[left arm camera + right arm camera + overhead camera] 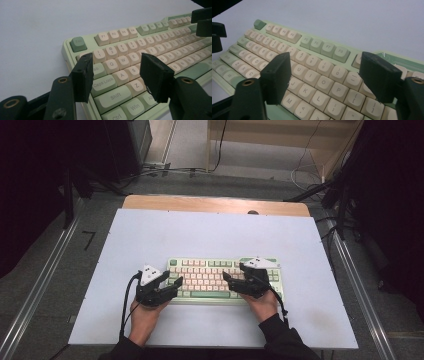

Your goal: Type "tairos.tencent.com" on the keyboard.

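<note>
So both hands are parked at the keyboard (223,280) right now, looks like the lining-up stage before any key gets pressed or the board gets nudged.

Starting at the left of the high view: the left gripper (176,282) sits at the board's left end, jaws spread with nothing between them. In its own view they hang just above the Tab / Caps Lock / A corner, not touching any cap as far as I can tell.

The keyboard itself lies in the lower middle of the frame on the white table (150,235), near the front edge. Long axis runs straight left to right across the picture, function row toward the top of the frame, space bar toward the person. Green case, cream and green caps.

Over on the right, the right gripper (232,279) is at the other half, jaws also spread and empty, hovering around the J-K-L-P area in its own view.

My guess for the next move: pick one key and come down on it, probably with the jaws brought together first so only one cap gets hit. Spread like that, a jaw could easily catch a neighbour.
</note>
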